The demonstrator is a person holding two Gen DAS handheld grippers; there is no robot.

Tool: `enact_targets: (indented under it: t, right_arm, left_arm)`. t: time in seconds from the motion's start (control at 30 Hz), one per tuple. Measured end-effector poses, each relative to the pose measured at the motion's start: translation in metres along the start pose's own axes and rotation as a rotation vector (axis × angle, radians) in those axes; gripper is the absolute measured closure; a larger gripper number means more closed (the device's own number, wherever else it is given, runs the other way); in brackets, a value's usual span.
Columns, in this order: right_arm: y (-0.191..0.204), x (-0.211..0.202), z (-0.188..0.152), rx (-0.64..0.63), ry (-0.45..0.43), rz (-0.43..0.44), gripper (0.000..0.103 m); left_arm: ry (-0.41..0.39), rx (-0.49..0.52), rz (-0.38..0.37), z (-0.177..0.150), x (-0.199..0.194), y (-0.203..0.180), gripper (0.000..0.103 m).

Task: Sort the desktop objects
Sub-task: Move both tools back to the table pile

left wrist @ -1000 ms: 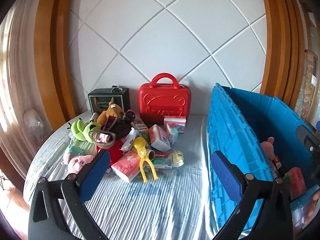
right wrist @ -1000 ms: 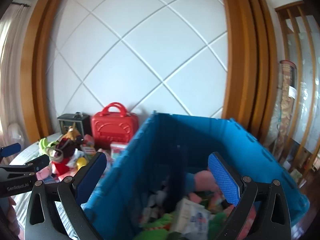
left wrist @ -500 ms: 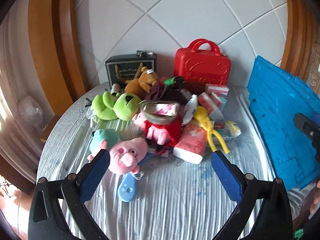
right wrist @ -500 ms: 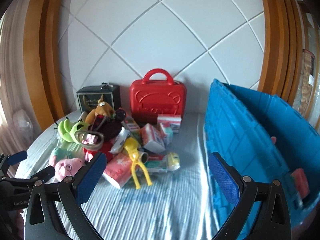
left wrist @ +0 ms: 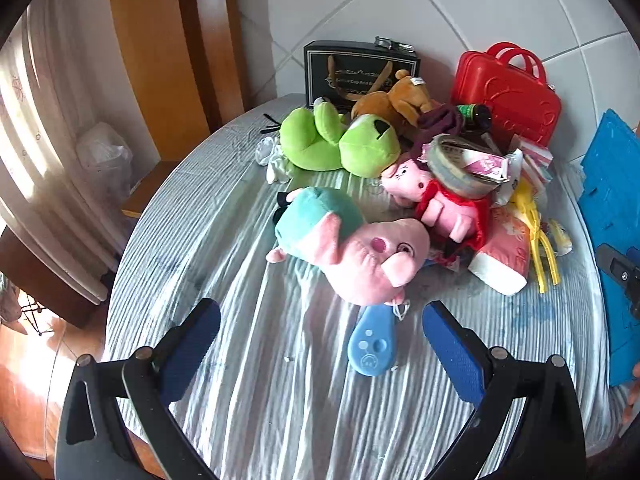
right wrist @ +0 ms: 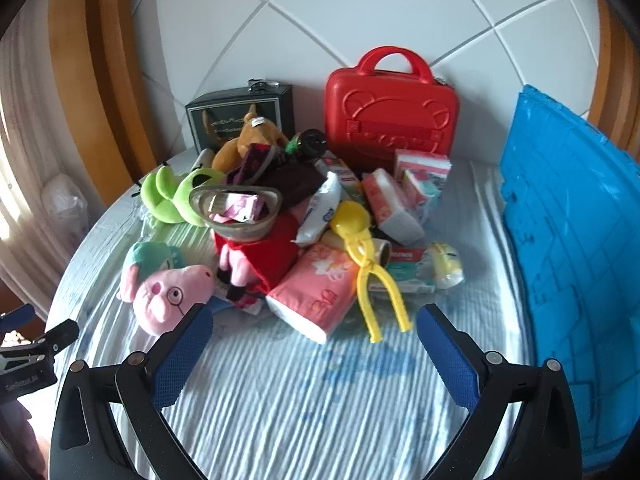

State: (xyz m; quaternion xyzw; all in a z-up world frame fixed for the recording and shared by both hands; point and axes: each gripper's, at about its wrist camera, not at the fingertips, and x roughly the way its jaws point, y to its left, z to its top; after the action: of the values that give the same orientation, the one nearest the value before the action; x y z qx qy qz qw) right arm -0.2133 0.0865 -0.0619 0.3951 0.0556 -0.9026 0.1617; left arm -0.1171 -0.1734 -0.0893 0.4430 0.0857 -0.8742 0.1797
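i hold my left gripper [left wrist: 320,344] with jaws wide and empty above the ribbed, striped cloth [left wrist: 248,400], just short of the soft pink pig plush [left wrist: 372,256]. a flat blue plastic paddle [left wrist: 372,344] lies between the blue pads. my right gripper [right wrist: 314,350] is likewise spread and empty, facing the heap: yellow plastic tongs [right wrist: 364,264], glossy pink tissue pack [right wrist: 316,284], hard red case [right wrist: 390,110]. the ribbed blue crate [right wrist: 568,224] stands at right.
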Motion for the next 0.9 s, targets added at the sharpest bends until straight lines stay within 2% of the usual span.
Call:
enact_targets:
  t: [0.13,0.27,0.47,0.63,0.77,0.9]
  right_arm:
    - [0.024,0.019,-0.002,-0.035,0.063,0.040,0.000]
    - [0.042,0.028,-0.005,-0.042,0.088,0.045,0.000]
    - [0.067,0.049,-0.013,0.073,0.138,0.057,0.000]
    - [0.091,0.068,-0.015,0.221,0.166,-0.031,0.000]
    - [0.106,0.075,-0.019,0.297,0.169,-0.134,0.000]
    - [0.114,0.084,-0.023,0.324,0.206,-0.201,0.000]
  left_arm:
    - [0.048,0.015,0.045,0.001,0.020,0.023,0.000]
    - [0.065,0.062,0.033,0.010,0.041,0.039,0.000]
    - [0.069,0.172,-0.078,0.042,0.078,0.060,0.000]
    - [0.102,0.219,-0.189,0.091,0.124,0.063,0.000]
    - [0.154,0.274,-0.234,0.127,0.176,0.036,0.001]
    - [0.246,0.338,-0.229,0.129,0.223,0.010,0.000]
